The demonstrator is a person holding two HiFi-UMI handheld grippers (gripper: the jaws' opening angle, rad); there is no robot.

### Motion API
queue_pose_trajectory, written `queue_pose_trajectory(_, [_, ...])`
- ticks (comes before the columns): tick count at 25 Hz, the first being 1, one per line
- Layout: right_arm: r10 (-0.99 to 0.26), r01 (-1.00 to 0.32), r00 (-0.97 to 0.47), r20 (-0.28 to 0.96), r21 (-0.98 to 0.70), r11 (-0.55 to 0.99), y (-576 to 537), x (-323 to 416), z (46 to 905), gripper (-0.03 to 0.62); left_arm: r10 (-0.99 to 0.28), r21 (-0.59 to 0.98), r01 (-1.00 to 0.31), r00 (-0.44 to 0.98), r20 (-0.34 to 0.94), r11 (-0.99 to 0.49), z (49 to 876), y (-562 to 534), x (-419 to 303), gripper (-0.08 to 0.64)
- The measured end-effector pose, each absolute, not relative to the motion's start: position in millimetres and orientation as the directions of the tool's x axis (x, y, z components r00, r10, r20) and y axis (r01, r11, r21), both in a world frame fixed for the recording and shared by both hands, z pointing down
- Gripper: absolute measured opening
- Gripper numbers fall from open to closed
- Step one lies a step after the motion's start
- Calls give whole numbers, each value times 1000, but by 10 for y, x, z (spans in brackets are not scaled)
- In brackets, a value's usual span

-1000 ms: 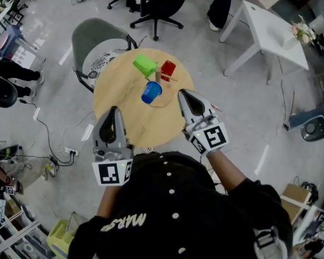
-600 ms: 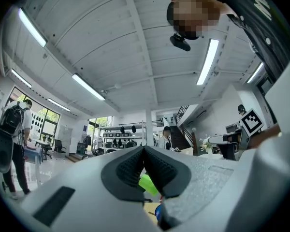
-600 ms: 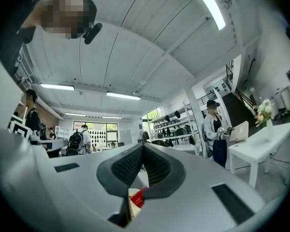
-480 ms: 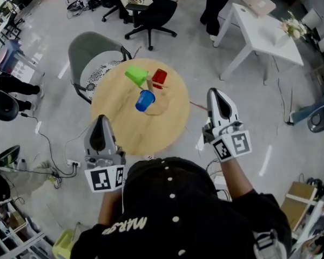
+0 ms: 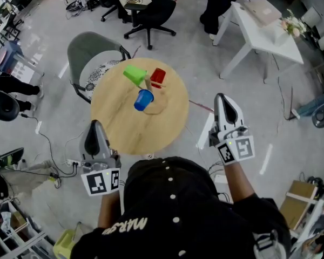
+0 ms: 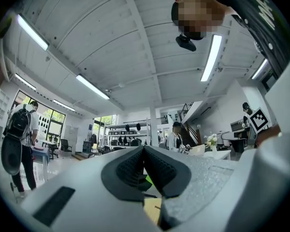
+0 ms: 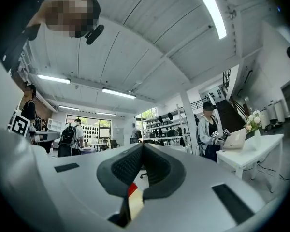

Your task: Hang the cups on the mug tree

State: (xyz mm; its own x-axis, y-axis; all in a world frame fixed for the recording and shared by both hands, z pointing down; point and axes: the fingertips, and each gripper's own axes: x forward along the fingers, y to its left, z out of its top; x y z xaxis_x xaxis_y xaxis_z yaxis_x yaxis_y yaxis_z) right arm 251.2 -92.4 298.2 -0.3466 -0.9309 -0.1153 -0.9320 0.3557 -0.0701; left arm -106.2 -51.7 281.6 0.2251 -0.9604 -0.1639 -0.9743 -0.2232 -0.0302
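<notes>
On the round wooden table [image 5: 124, 123] a green cup [image 5: 134, 74], a red cup [image 5: 157, 77] and a blue cup [image 5: 143, 99] hang round the wooden mug tree [image 5: 149, 85]. My left gripper [image 5: 93, 129] is off the table's near left edge, jaws shut with nothing between them. To the right of the table, over the floor, my right gripper [image 5: 225, 102] is likewise shut and holds nothing. Both gripper views tilt up toward the ceiling; their jaws [image 6: 144, 151] [image 7: 143, 149] meet at the tips.
A grey chair [image 5: 92, 53] stands behind the table on the left and a black office chair [image 5: 148, 12] further back. A white table [image 5: 264, 28] stands at the back right. Cables [image 5: 54, 144] run over the floor on the left.
Both grippers have drawn back from the table toward me, the right one moving out to the right over the floor. The view has shifted a little; the cups hang as before.
</notes>
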Motion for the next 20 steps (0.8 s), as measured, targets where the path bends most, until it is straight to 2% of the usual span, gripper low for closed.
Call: queue_pose_trajectory(20, [-927,-931,-357,-112,-36,363,-981,2390,3035,0,-959,-41,-973,232,-164,-228,2844,-485,-961,-6])
